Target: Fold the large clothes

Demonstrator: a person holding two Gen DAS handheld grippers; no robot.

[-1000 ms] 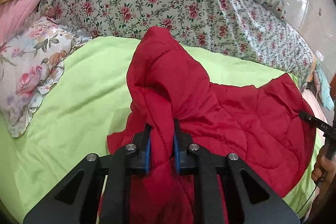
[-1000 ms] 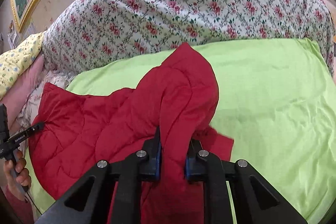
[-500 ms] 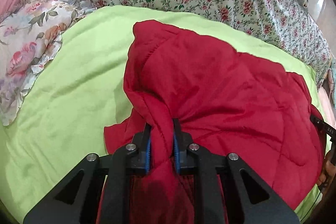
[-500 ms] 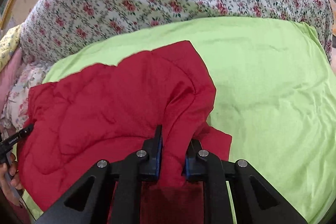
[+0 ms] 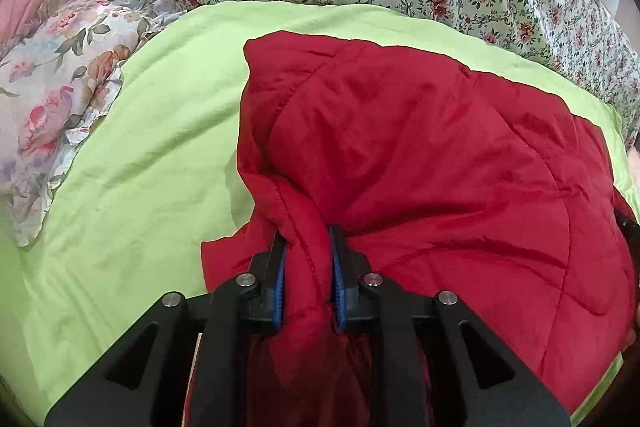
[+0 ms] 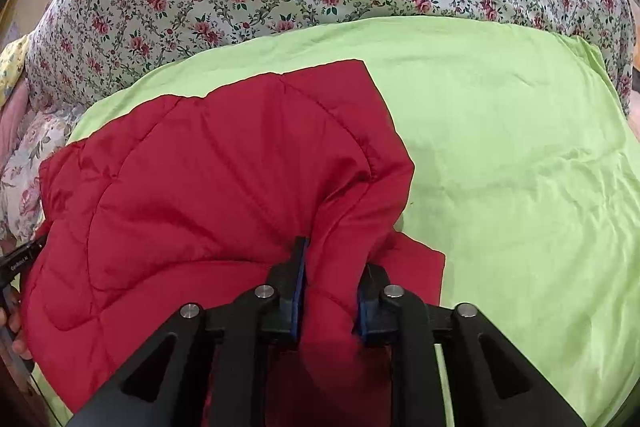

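Floral ruffled pillow [image 5: 56,99] is seen only in the left wrist view, beside the lime-green sheet [image 5: 132,187]. On it the red quilted jacket [image 5: 420,167] is spread, one edge pinched by the left gripper [image 5: 307,247]. In the right wrist view, its other edge is clamped by the right gripper [image 6: 334,259].

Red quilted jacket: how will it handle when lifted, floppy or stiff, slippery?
Likely floppy: the red quilted jacket bunches and creases where the left gripper and right gripper pinch it. Probably light yet bulky, given the puffy stitched panels. Its smooth sheen suggests it may slide on the green sheet.
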